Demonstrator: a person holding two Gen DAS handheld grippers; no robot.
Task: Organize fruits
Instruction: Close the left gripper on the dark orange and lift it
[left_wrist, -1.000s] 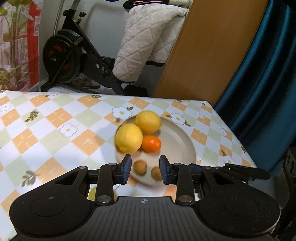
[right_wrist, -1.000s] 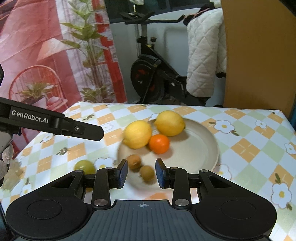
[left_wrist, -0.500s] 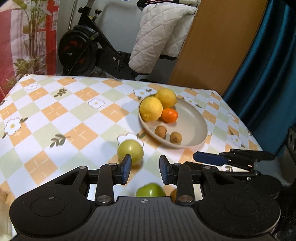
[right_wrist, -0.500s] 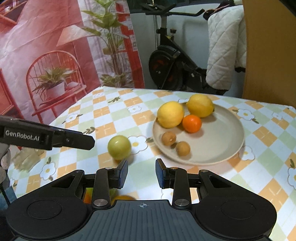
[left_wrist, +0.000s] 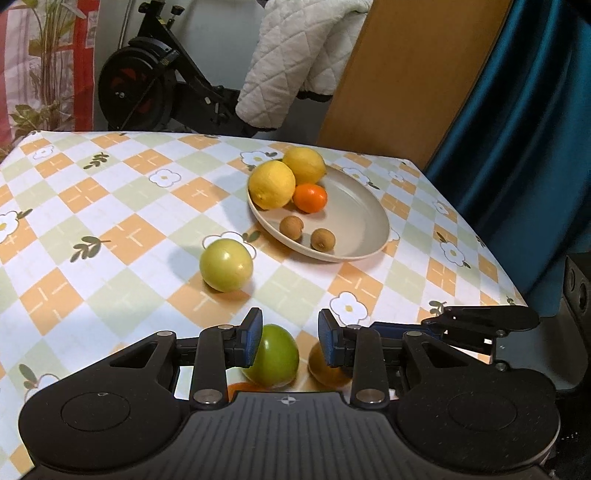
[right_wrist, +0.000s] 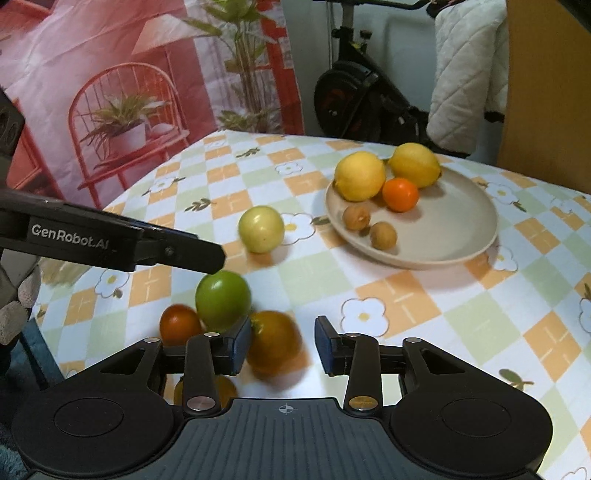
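A beige plate (left_wrist: 369, 236) (right_wrist: 443, 236) holds two lemons (left_wrist: 272, 184), a mandarin (left_wrist: 310, 198) and two small brown fruits (left_wrist: 322, 239). On the cloth in front lies a pale yellow-green fruit (left_wrist: 226, 265) (right_wrist: 261, 229). Nearer lie a green fruit (left_wrist: 275, 356) (right_wrist: 221, 299), an orange-brown fruit (right_wrist: 271, 343) and a small red-orange one (right_wrist: 180, 325). My left gripper (left_wrist: 290, 338) hovers over the green fruit, jaws narrow, gripping nothing. My right gripper (right_wrist: 282, 341) is opening its jaws. The orange-brown fruit lies between them near the left pad, not pressed.
The checked tablecloth (left_wrist: 110, 206) ends at the right edge by a blue curtain (left_wrist: 517, 129). Behind the table stand an exercise bike (left_wrist: 140, 85), a white quilted cover (left_wrist: 295, 62) and a wooden panel (left_wrist: 406, 74). Another orange fruit (right_wrist: 221, 387) lies under my right gripper.
Both grippers drew back from the plate toward the near edge and sank a little. The loose fruits came into view beneath them. The right jaws widened slightly.
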